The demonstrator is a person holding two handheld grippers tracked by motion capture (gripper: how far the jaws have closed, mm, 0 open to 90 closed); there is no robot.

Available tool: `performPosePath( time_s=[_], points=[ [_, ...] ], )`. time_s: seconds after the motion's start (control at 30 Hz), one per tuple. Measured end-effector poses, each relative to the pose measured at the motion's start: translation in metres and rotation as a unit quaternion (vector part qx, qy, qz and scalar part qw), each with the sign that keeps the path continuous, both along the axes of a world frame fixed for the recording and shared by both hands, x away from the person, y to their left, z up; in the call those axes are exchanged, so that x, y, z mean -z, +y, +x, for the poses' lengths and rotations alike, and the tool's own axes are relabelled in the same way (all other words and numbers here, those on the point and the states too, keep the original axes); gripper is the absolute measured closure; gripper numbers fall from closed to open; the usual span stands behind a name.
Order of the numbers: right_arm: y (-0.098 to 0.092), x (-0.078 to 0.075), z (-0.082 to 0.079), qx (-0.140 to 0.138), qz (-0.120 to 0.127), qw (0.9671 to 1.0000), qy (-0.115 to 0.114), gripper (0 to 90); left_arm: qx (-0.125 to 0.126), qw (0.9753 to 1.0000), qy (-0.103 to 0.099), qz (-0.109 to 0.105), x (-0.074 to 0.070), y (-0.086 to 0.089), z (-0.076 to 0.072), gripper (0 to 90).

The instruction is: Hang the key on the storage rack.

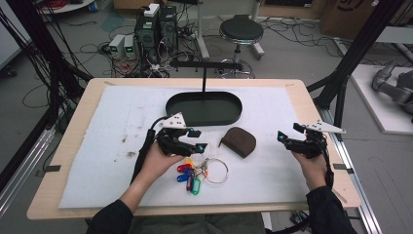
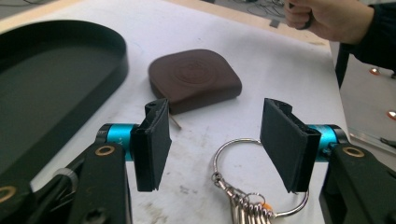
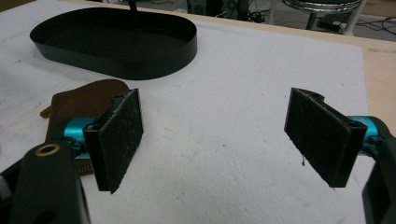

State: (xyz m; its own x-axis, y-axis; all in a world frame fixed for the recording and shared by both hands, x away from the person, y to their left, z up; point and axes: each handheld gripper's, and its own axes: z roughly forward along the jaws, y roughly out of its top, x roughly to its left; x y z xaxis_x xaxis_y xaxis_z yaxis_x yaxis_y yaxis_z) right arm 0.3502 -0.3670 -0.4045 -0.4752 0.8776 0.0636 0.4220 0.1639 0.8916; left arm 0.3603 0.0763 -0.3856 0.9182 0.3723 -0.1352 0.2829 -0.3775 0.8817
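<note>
In the high view, we see a shallow black oval metal tray (image 1: 203, 108) with a thin upright post at upper centre, and its floor is bare. It sits on a white, slightly stained foam mat (image 1: 117, 126) covering a pale wooden table (image 1: 78, 122). Right of centre lies a rounded brown leather pouch (image 1: 238, 141). Just below centre lies a round silver key ring with coloured plastic tags (image 1: 200, 173). The left gripper (image 1: 196, 140) is at centre left, just above the tags, jaws spread. The right gripper (image 1: 281, 138) is at the right, jaws spread, holding nothing.

In the left gripper view, we see the left gripper (image 2: 214, 144) with its flat black pads wide apart at lower centre. The wire loop of the key ring (image 2: 261, 186) lies on the mat between and below them. The smooth, soft-cornered pouch (image 2: 195, 78) is at upper centre, and the tray (image 2: 56, 88) curves in at the left.

In the right gripper view, we see the right gripper (image 3: 215, 140) with rough-textured pads spread over grainy mat. The pouch (image 3: 84, 100) is at the left behind one pad. The bare tray (image 3: 116, 42) is at upper left.
</note>
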Motion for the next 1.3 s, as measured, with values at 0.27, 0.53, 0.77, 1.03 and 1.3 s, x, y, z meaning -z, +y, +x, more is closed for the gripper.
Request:
performPosePath(
  time_s=[0.27,0.53,0.77,1.03,1.3],
  points=[
    [0.001,0.0,0.0,-0.001,-0.001,1.0,0.0,19.8,0.003,0.9993,0.016,0.033,0.013,-0.026,0.005,43.2],
    [0.0,0.0,-0.001,-0.003,-0.003,1.0,0.0,19.8,-0.001,0.9954,0.041,0.087,0.031,-0.05,0.011,45.5],
    [0.001,0.001,-0.001,-0.002,-0.009,1.0,0.002,19.9,0.012,0.9911,0.047,0.124,0.04,-0.056,0.012,58.9],
    [0.001,0.001,-0.001,-0.001,-0.009,1.0,0.003,19.9,0.014,0.9861,0.051,0.158,0.046,-0.06,0.012,66.5],
    [-0.001,0.001,-0.001,0.005,-0.01,0.9999,0.005,20.0,0.012,0.9826,0.032,0.183,0.048,-0.064,0.009,70.1]
  ],
)
